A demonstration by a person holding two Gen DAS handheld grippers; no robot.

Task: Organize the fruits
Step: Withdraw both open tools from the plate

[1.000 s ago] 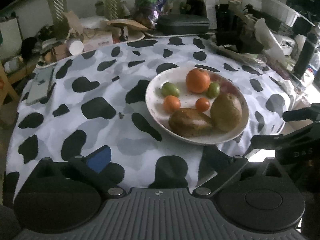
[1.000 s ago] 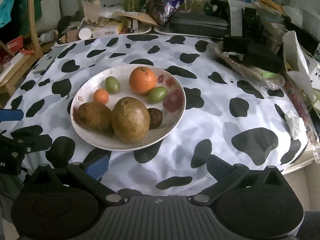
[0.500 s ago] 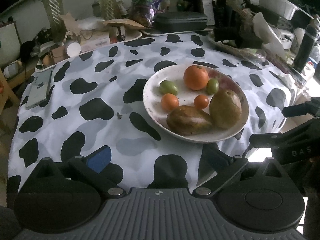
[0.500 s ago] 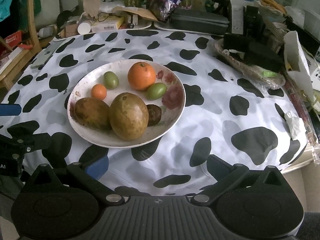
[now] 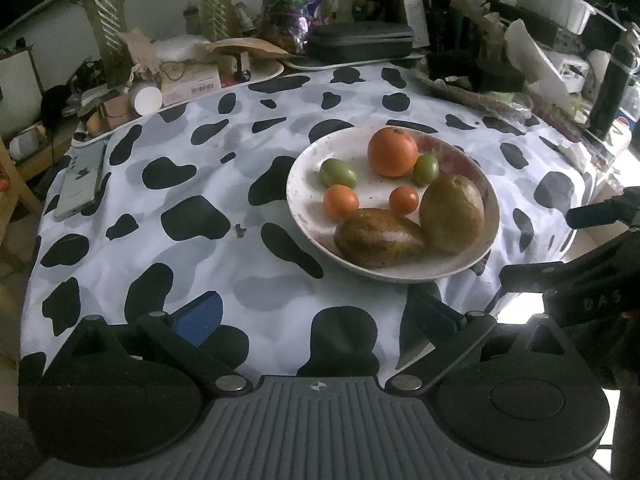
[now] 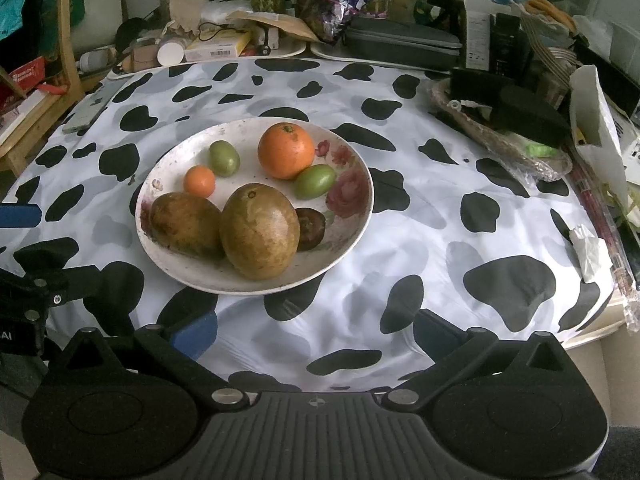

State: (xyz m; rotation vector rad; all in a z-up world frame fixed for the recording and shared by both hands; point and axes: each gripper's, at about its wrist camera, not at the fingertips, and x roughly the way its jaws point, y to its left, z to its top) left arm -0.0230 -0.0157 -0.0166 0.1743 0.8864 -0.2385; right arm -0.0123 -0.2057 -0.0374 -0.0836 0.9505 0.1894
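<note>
7 fruits sit on the plate (image 6: 352,236) at frame center: 2 mangoes (image 6: 259,237), an orange (image 6: 285,150) and smaller ones. Left tool (image 5: 308,320) and right tool (image 6: 314,330) hang wide open, empty, low in frame. Any grasp should squeeze gently.

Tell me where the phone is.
The phone lies flat at the cow-print tablecloth's far left edge in the left wrist view, well left of the fruit plate.

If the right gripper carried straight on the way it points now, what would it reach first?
Probably the near rim of the plate, then the large brown fruit just behind it; depth is hard to judge. The right gripper is open.
</note>
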